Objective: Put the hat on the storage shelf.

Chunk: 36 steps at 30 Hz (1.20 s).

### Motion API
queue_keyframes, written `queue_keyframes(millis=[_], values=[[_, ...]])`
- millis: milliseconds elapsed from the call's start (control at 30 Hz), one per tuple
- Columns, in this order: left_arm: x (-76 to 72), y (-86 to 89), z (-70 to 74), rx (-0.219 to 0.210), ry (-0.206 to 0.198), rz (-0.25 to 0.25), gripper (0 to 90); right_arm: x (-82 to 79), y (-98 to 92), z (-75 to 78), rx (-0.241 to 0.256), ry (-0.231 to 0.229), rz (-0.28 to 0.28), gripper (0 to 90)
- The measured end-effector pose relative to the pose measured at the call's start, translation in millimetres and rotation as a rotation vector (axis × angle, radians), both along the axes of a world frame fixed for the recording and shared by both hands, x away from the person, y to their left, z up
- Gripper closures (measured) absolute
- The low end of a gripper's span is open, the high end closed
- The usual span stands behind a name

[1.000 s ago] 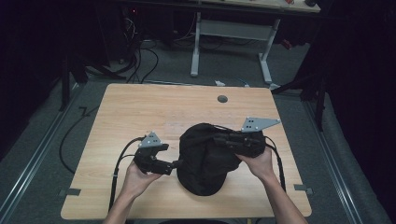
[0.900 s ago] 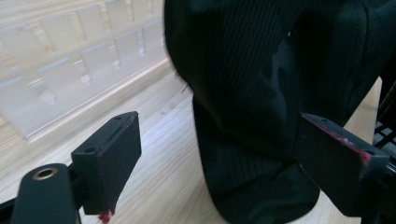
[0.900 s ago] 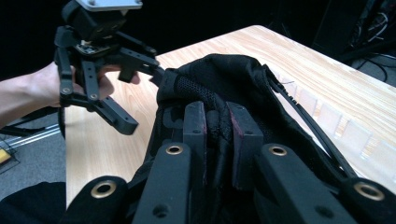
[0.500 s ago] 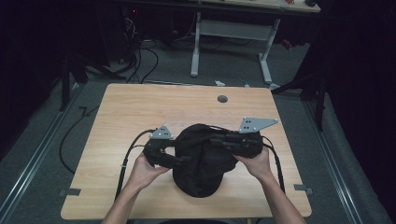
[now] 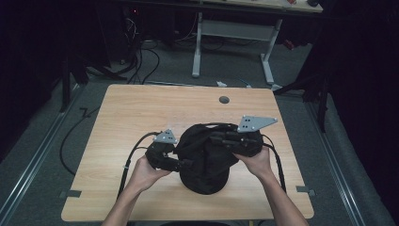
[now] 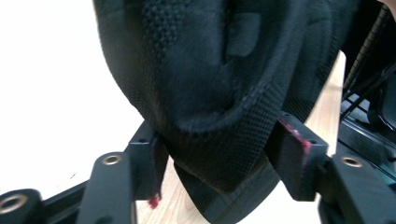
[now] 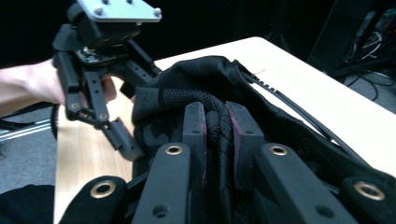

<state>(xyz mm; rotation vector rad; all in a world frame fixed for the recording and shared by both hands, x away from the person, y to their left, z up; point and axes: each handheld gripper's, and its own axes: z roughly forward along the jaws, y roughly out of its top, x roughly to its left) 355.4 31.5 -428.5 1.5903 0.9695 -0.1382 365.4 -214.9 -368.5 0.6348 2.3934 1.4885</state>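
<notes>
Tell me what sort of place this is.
Probably a lab or recording workspace, not a home: a bare wooden table stands between dark curtains, cables trail across the grey floor, and a white-legged workbench stands behind.

Both grippers are black, built of jointed bars pinned with brass-ringed rivets. The left gripper point(image 6: 219, 154) has blocky jaw tips with red pads, worn at the edges. The right gripper point(image 7: 218, 123) has the same red-lined tips. Each carries a grey three-cornered plate point(image 5: 255, 123) studded with small screws at its twelve o'clock side, and trails a black cable point(image 5: 129, 157). The forearms are bare, without sleeves.
</notes>
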Motion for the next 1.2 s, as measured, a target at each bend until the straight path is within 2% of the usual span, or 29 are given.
queue_keyframes(millis=[67,167,367,533,567,600,667,1000,1033,1200], values=[[-1.2,0.0,0.4,0.009,0.003,-0.015,48.8,0.1,2.1,1.0,-0.007,-0.009,-0.005,79.5],[-4.8,1.8,2.1,0.018,0.006,-0.046,56.3,1.1,4.7,2.8,-0.009,-0.019,-0.011,79.3],[-8.7,4.7,4.3,0.024,0.010,-0.069,62.1,1.6,7.0,2.4,-0.008,-0.021,-0.009,79.1],[-12.3,7.6,8.0,0.004,0.008,-0.078,66.7,2.2,7.4,1.6,-0.005,-0.023,-0.008,78.7],[-13.1,8.7,9.2,-0.005,0.005,-0.080,67.9,2.5,6.9,1.6,-0.001,-0.023,-0.008,78.6],[-14.5,11.7,12.4,-0.034,0.001,-0.083,71.2,3.0,5.6,1.6,0.006,-0.022,-0.008,78.2],[-15.7,14.7,15.4,-0.051,-0.004,-0.085,74.2,3.6,3.7,1.1,0.015,-0.015,-0.008,77.7],[-18.3,19.4,18.4,-0.064,-0.025,-0.061,79.5,5.7,1.2,-4.3,0.036,0.006,-0.004,74.3],[-18.4,21.3,19.6,-0.068,-0.035,-0.044,79.8,5.9,-0.2,-4.8,0.041,0.017,-0.010,70.1],[-19.5,24.8,22.4,-0.079,-0.048,-0.017,80.8,5.1,-2.1,-5.5,0.044,0.033,-0.019,63.4]])
